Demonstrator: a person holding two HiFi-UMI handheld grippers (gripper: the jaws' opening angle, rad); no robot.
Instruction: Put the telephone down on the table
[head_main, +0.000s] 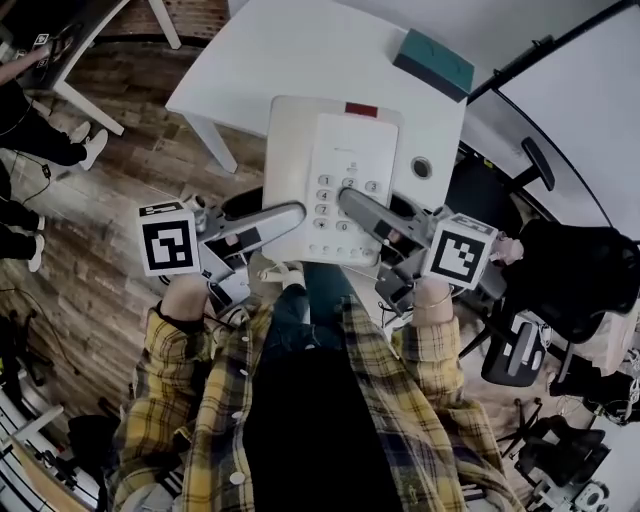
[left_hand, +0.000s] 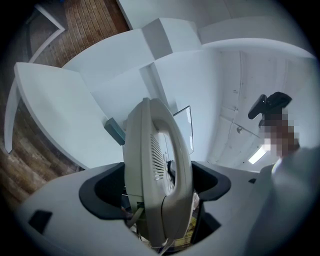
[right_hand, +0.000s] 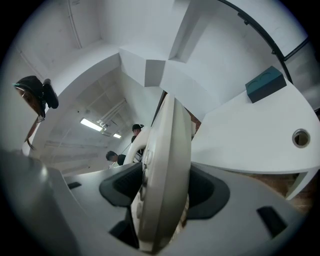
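**Item held.** A cream plastic desk telephone (head_main: 335, 175), keypad uppermost, is carried between the two tools over the near edge of the white rounded table (head_main: 280, 50). It appears to be clear of the top, but contact cannot be confirmed.

**Left gripper** (head_main: 285, 213). It takes the handset side. In the left gripper view its jaws stand wide and press on the casing, one from each face.

**Right gripper** (head_main: 352, 200). It takes the keypad side in the same way, with its jaws spread wide and clamped across the thickness of the body.

**Assessment of hold.** Gripping both sides appears intended to keep the broad, flat body level and the handset seated in its cradle.

**Surroundings.** A teal rectangular block (head_main: 433, 62) lies toward the table's far right. A round cable hole (head_main: 421, 167) sits just beside the telephone's right edge. The bare top beyond the telephone looks sufficient for placement.

**Status.** The set-down is not yet done, and both grips should hold until the base rests flat.
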